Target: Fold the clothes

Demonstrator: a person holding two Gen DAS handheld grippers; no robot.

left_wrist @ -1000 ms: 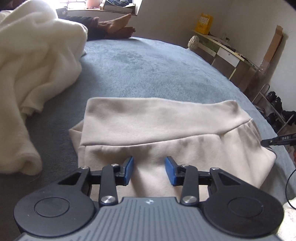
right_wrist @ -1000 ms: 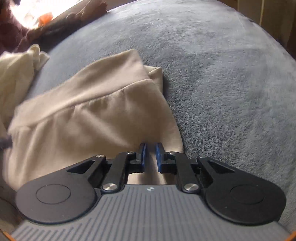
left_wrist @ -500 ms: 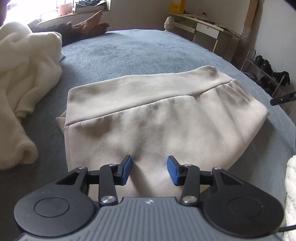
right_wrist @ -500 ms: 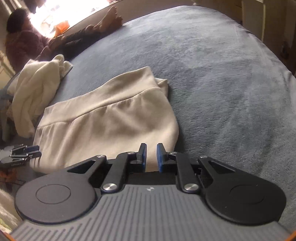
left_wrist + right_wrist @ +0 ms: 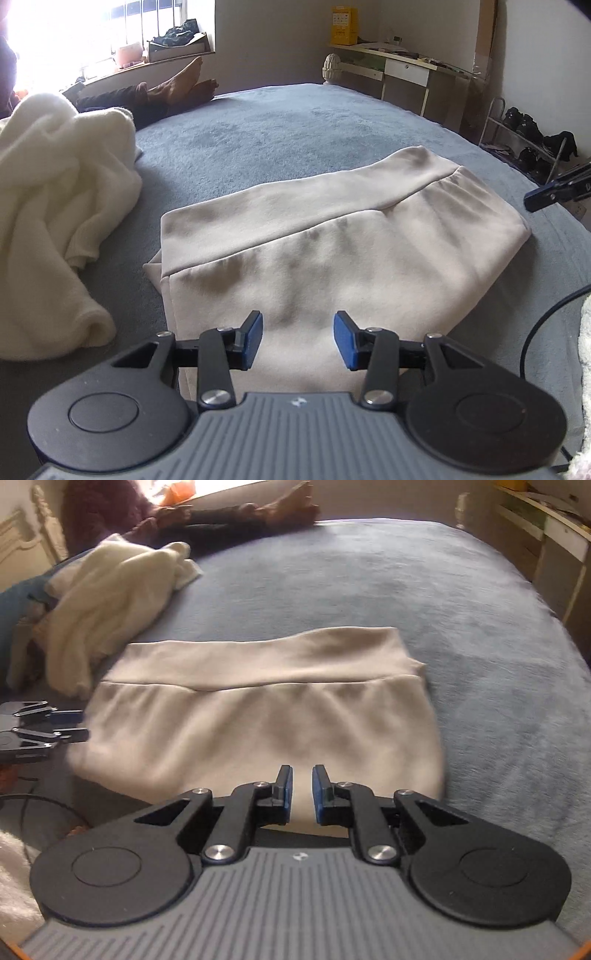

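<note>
A bed [image 5: 295,125] covered in grey-blue plush fills the room's middle; a desk [image 5: 402,70] stands against the far wall, a shoe rack [image 5: 524,133] to the right, and a person's bare feet [image 5: 184,83] rest at the bed's far edge by the bright window. A cream blanket [image 5: 55,177] lies heaped on the left. The left hand-held gripper [image 5: 298,339] hangs over the cloth with its blue pads wide apart, holding nothing. The right hand-held gripper [image 5: 302,790] has its pads narrowly parted, also empty. The beige garment [image 5: 266,716] lies folded flat mid-bed, its wide waistband on the far side.
</note>
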